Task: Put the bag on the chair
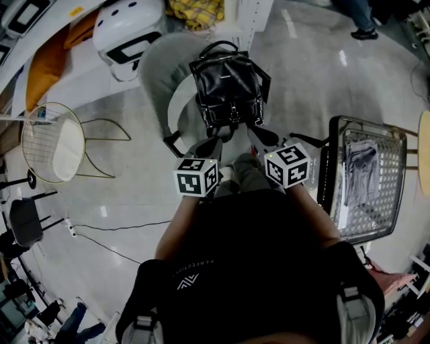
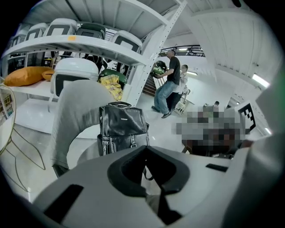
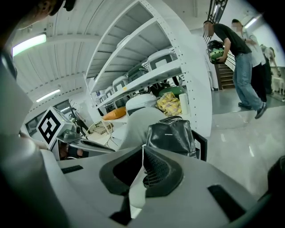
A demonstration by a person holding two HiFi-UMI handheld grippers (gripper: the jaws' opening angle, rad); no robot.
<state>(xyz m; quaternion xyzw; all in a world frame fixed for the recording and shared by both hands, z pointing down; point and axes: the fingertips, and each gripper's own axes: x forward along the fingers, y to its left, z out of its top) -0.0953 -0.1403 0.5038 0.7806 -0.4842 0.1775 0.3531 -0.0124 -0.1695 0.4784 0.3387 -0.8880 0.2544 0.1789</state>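
A black leather bag [image 1: 227, 91] stands upright on the seat of a grey upholstered chair [image 1: 161, 74], leaning against its curved back. Both grippers hover just in front of the chair, close to the person's body. In the head view the left gripper [image 1: 212, 145] and the right gripper [image 1: 263, 137] point at the bag's lower edge, each a short way from it. The left gripper view shows the bag [image 2: 122, 127] on the chair [image 2: 73, 113] beyond the shut left gripper [image 2: 149, 171]. In the right gripper view, the bag [image 3: 171, 136] lies past the shut right gripper [image 3: 142, 171]. I see nothing held in either.
A metal mesh chair [image 1: 369, 181] holding grey cloth stands at the right. A round wire chair [image 1: 50, 142] sits at the left, with a cable [image 1: 101, 232] on the floor. Behind the chair are white shelves [image 1: 259, 20] with white pods [image 1: 127, 30]. People [image 2: 169, 82] stand farther off.
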